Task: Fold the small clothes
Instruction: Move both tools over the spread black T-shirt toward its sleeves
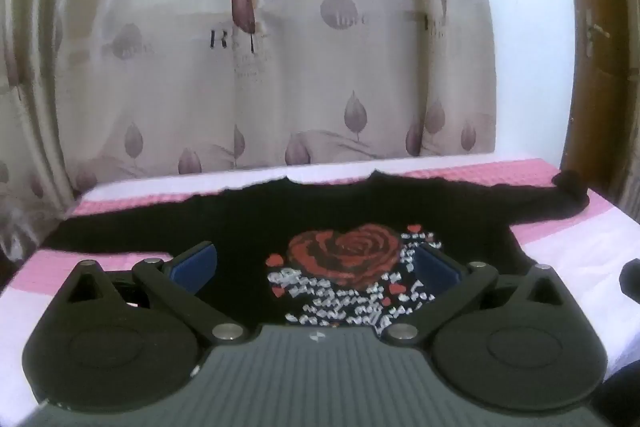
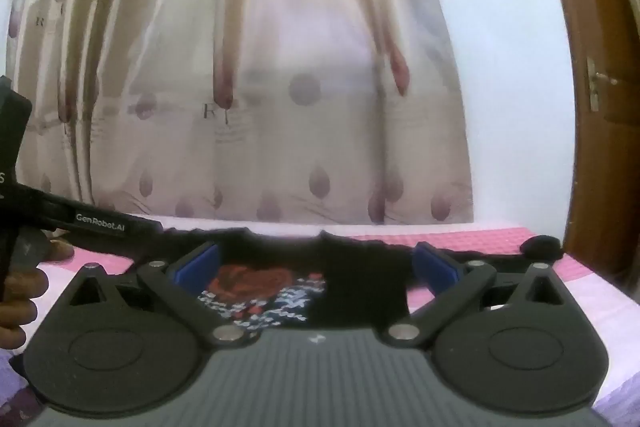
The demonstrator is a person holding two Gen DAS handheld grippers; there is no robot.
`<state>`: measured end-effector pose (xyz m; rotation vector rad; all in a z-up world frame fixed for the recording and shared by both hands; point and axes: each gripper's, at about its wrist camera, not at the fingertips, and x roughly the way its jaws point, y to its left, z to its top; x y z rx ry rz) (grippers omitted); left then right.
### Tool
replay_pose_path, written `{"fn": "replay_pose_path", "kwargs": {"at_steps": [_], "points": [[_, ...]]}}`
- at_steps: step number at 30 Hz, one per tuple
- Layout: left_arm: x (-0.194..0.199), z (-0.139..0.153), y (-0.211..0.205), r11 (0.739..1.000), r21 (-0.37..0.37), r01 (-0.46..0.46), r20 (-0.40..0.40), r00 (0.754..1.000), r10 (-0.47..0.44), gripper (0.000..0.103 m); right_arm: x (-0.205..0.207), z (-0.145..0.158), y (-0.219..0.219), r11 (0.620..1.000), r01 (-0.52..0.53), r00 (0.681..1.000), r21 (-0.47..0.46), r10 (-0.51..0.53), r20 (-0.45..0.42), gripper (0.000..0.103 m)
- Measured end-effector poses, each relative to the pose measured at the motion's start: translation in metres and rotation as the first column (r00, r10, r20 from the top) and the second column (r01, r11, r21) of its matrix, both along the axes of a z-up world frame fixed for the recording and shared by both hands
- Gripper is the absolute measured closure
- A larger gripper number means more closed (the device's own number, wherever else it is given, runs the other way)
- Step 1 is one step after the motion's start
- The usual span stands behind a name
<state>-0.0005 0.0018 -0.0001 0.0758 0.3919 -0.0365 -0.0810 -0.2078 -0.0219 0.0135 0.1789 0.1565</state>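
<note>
The left claw [image 1: 314, 269] is spreading its 2 blue fingers [image 1: 196, 265] wide over the rose picture [image 1: 344, 253], pinching nothing. The right claw [image 2: 316, 267] is spreading wide too, hovering empty. The black shirt [image 1: 248, 219] is lying flat on the pink cloth [image 1: 500, 173], with the curtain [image 1: 256, 67] hanging behind the shirt.

Your left wrist view: low over the bed [image 1: 560, 239], facing forward along the left gripper [image 1: 316, 263] toward the curtain [image 1: 280, 67], close above the black shirt [image 1: 240, 223]. Your right wrist view: same low height, same heading, set further right, its gripper [image 2: 316, 267] over the shirt's right half. Shared by both: shirt's rose print [image 2: 244, 277], curtain, wooden door [image 2: 600, 87].
</note>
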Motion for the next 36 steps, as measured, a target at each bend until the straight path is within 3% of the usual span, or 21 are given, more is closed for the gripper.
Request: {"fn": "replay_pose_path", "kwargs": {"at_steps": [3,5,11,21,36], "points": [[-0.008,-0.003,0.014,0.997,-0.073,0.023,-0.009,1.0,-0.024,0.0,0.0,0.0,-0.007,0.998,0.004,0.999,0.056,-0.001,-0.051,0.0],[-0.018,-0.007,0.021,0.996,-0.079,0.03,-0.019,0.999,-0.031,0.0,0.003,0.0,-0.013,0.998,0.01,0.998,0.068,-0.005,-0.069,0.0],[0.02,-0.022,-0.003,0.999,-0.045,-0.02,-0.156,0.988,0.013,0.0,0.007,-0.008,0.0,0.998,0.056,0.995,0.024,-0.054,-0.089,0.0],[0.035,-0.025,0.005,0.997,-0.057,-0.051,-0.176,0.984,0.04,0.0,0.015,-0.007,0.006,0.998,0.061,0.992,0.017,-0.058,-0.114,0.0],[0.065,-0.04,0.005,0.996,-0.014,-0.092,-0.218,0.972,0.087,0.0,0.051,-0.007,-0.004,0.999,0.048,0.992,0.004,-0.047,-0.118,0.0]]}}
